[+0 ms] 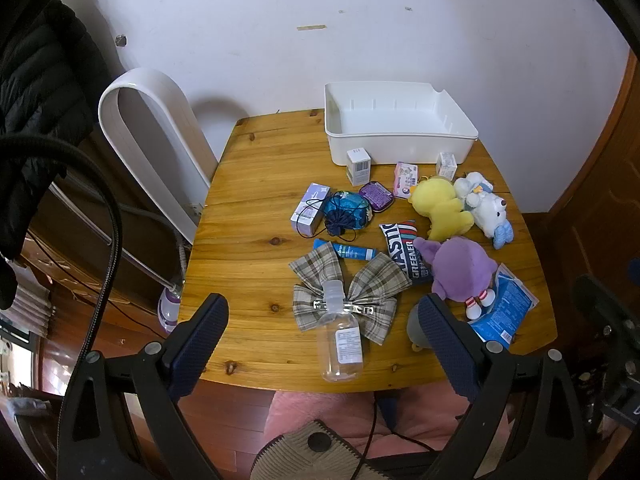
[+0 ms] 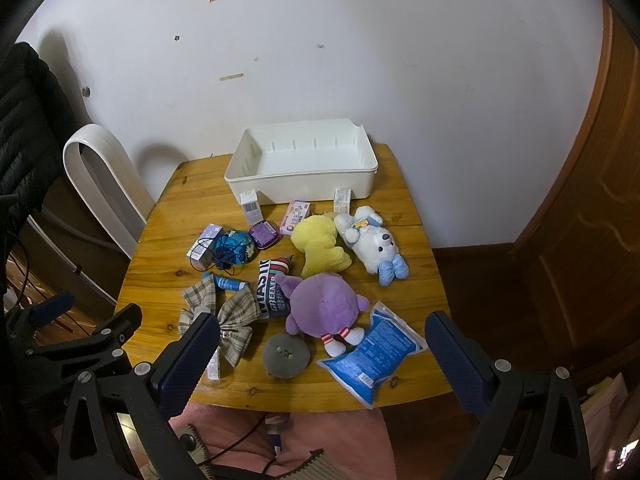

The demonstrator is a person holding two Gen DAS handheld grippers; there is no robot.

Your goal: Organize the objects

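Tools (image 1: 326, 332) (image 2: 322, 344) agape (ribbed navy pads)

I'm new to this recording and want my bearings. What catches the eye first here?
A bright huddle of soft toys: a purple plush at the middle of the wooden table, a yellow one and a white bear behind it. Beyond them, by the wall, stands an empty white bin.

The left side of the table (image 1: 248, 208) is bare wood. The right side is full of toys, and small boxes crowd the front of the white bin (image 1: 396, 120).
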